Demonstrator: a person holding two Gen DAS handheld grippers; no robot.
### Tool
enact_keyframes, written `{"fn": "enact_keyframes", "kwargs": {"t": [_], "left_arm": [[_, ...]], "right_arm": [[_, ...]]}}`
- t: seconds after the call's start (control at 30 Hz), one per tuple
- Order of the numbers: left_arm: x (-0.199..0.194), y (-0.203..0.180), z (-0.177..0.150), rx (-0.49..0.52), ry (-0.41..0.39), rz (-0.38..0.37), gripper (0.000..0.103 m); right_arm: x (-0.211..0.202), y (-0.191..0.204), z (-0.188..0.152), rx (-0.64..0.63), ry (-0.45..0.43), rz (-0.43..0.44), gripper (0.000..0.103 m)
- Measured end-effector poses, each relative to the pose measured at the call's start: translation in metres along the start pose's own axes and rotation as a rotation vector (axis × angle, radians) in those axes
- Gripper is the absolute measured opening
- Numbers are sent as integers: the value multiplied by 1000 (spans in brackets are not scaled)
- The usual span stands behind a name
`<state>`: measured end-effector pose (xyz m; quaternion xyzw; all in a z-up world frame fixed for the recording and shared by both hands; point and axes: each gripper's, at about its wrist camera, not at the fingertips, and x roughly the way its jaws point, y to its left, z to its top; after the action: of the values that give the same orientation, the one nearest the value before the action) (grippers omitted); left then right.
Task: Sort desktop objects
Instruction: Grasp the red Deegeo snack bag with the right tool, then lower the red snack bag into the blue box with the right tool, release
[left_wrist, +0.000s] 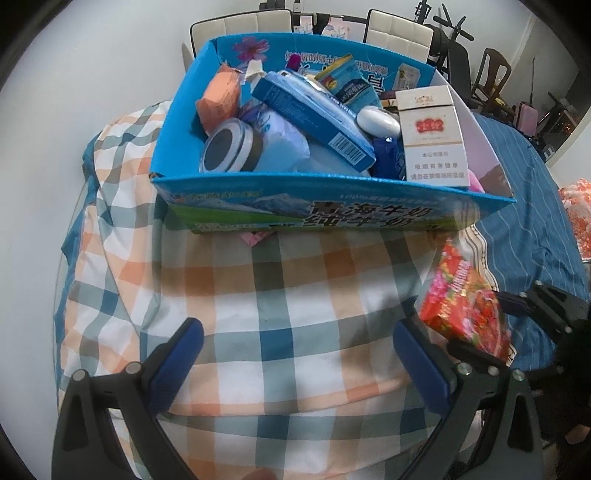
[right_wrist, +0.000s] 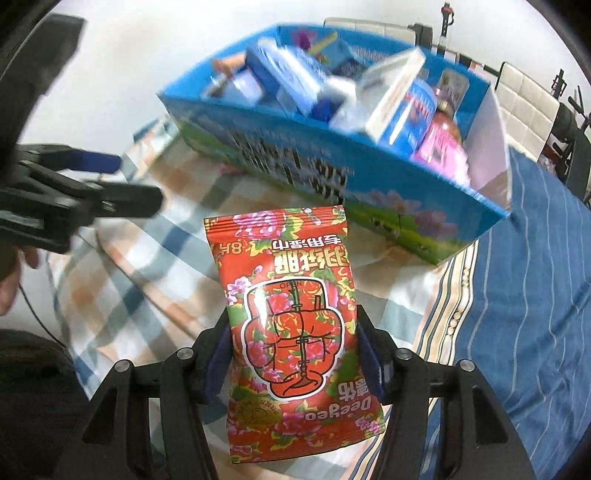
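- The right hand-held gripper (right_wrist: 293, 363) grips a red flowered packet (right_wrist: 291, 332), its blue pads pressed against the packet's two long sides; the packet is lifted clear of the checked cloth (right_wrist: 122, 295) below it.
- Seen from the left wrist, the same packet (left_wrist: 463, 301) hangs over the right part of the cloth (left_wrist: 258, 314), short of the near wall of the blue cardboard box (left_wrist: 332, 206) and to its right.
- The left hand-held gripper (left_wrist: 295, 339) is released: its jaws stand wide apart with nothing between them, above the middle of the checked cloth in front of the box.
- In the right wrist view the left hand-held gripper (right_wrist: 110, 184) shows at the left edge, with part of a hand (right_wrist: 14, 273) behind it.
- The box stands at the far end of the checked cloth, open at the top and crowded with things.
- Inside it, a white cigarette pack (left_wrist: 432, 136) stands upright against the right side.
- A long blue carton (left_wrist: 314, 118) lies tilted across the middle, with a white oval case (left_wrist: 376, 120) beside its right edge.
- A round tin with a dark lid (left_wrist: 229, 146) lies on its side at the near left corner, and an orange wrapped piece (left_wrist: 219, 98) leans on the left wall behind it.
- A blue striped cloth (left_wrist: 532, 206) covers the surface to the right of the box.
- White chairs (left_wrist: 240, 26) stand behind the box.
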<state>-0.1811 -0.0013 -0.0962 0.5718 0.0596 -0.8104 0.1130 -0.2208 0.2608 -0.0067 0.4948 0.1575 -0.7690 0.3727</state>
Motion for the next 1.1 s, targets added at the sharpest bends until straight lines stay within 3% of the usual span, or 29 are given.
{"fn": "enact_keyframes", "kwargs": {"t": [0.07, 0.4, 0.6, 0.9, 1.1], "left_arm": [[-4, -1, 2, 6, -13, 6, 103], [-24, -5, 17, 19, -68, 2, 103], [-23, -1, 19, 8, -56, 7, 103], [-20, 15, 16, -39, -40, 33, 103], [-20, 29, 18, -77, -41, 41, 103]], "right_arm": [[-14, 12, 3, 9, -36, 10, 62], [-56, -3, 46, 36, -212, -8, 62], [-46, -16, 91, 37, -247, -1, 62], [19, 12, 146, -249, -136, -56, 62], [49, 16, 154, -234, -89, -88, 62]]}}
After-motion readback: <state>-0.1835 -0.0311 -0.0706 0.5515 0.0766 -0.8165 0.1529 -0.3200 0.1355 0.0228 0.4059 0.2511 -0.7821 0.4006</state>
